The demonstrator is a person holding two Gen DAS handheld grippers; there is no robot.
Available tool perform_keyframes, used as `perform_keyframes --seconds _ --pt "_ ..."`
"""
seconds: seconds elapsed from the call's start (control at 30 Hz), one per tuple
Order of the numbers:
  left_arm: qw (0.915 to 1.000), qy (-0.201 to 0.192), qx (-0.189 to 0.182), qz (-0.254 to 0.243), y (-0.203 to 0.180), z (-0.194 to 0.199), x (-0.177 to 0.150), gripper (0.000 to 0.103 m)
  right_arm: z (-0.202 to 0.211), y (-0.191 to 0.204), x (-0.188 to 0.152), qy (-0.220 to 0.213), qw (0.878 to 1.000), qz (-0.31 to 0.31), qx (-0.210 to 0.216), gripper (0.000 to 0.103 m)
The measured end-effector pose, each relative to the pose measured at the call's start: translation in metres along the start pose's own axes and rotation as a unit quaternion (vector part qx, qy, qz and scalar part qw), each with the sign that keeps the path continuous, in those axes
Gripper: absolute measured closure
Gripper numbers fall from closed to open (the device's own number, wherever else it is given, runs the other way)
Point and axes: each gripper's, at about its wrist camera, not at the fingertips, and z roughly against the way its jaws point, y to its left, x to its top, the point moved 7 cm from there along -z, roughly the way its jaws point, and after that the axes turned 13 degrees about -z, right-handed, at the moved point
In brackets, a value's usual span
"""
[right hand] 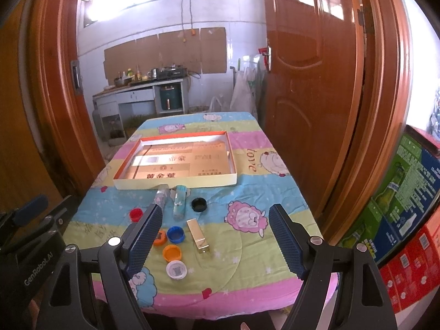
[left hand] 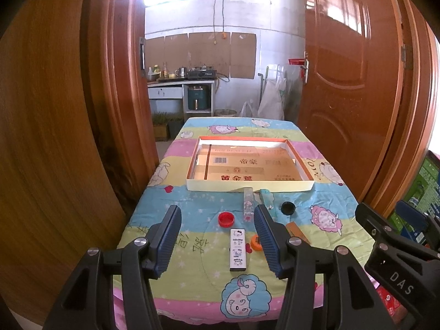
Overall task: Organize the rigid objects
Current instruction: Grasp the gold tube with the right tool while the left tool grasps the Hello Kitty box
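Observation:
A shallow cardboard tray [left hand: 249,186] [right hand: 176,183] lies on the table's middle. In front of it are small items: a clear tube [left hand: 248,203] [right hand: 161,195], a pale green lighter [right hand: 179,202] [left hand: 266,196], a black cap [left hand: 288,208] [right hand: 198,204], a red cap [left hand: 226,218] [right hand: 136,214], a white Hello Kitty lighter [left hand: 238,249], a gold lighter [right hand: 198,236], and blue [right hand: 175,234], orange [right hand: 172,253] and white [right hand: 176,269] caps. My left gripper [left hand: 217,243] hangs open above the white lighter. My right gripper [right hand: 217,243] is open over the gold lighter. Both hold nothing.
The table wears a cartoon sheep cloth [left hand: 242,297]. Wooden doors [left hand: 349,82] flank it on both sides. Printed cartons [right hand: 407,209] are stacked at the right. A kitchen counter [left hand: 181,81] stands beyond the far edge.

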Motion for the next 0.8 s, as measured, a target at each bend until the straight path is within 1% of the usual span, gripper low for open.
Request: perform_keyframes --seconds 0.17,0.33,0.5,0.8 --pt "1.0000 0.003 -0.004 0.001 0.002 -0.004 -0.002 0.048 -0.004 -0.003 -0.001 0.004 1.000 -0.003 -0.001 0.022" --pt "0.9998 0.016 -0.009 0.002 0.004 -0.015 -0.009 0.048 -0.013 -0.006 -0.004 0.016 1.000 -0.005 -0.002 0.022" --pt "0.9992 0.036 -0.020 0.005 0.006 -0.033 -0.016 0.048 -0.029 -0.007 -0.010 0.032 0.999 -0.008 -0.002 0.022" --pt "0.9966 0.072 -0.038 0.002 0.004 -0.070 -0.030 0.048 -0.066 -0.010 -0.022 0.073 0.997 -0.017 0.002 0.022"
